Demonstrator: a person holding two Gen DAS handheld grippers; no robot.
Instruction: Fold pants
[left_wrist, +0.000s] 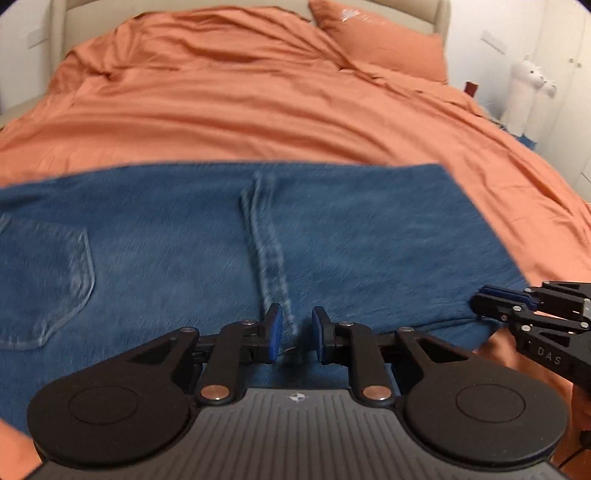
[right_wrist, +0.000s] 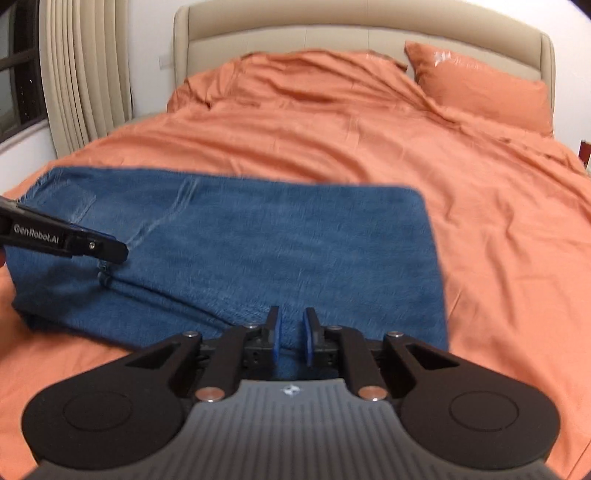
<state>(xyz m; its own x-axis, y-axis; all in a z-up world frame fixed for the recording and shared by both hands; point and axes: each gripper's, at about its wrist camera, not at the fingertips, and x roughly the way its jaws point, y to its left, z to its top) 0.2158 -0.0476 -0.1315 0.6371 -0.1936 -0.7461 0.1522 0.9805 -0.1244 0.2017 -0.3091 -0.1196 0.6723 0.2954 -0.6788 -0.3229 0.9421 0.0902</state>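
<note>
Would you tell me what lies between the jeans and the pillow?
Only bare, wrinkled orange bedding between jeans and pillow, clearest in the right wrist view.

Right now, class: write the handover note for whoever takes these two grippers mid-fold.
Left gripper: jaws slightly apart over the seam of the jeans, nothing clamped.
Right gripper: jaws slightly apart at the jeans' near edge, nothing clamped.
Jeans lie folded in a flat rectangle on the orange bedspread.
Done: at least one fold.
Left: probably fold again and tidy the edges.
</note>
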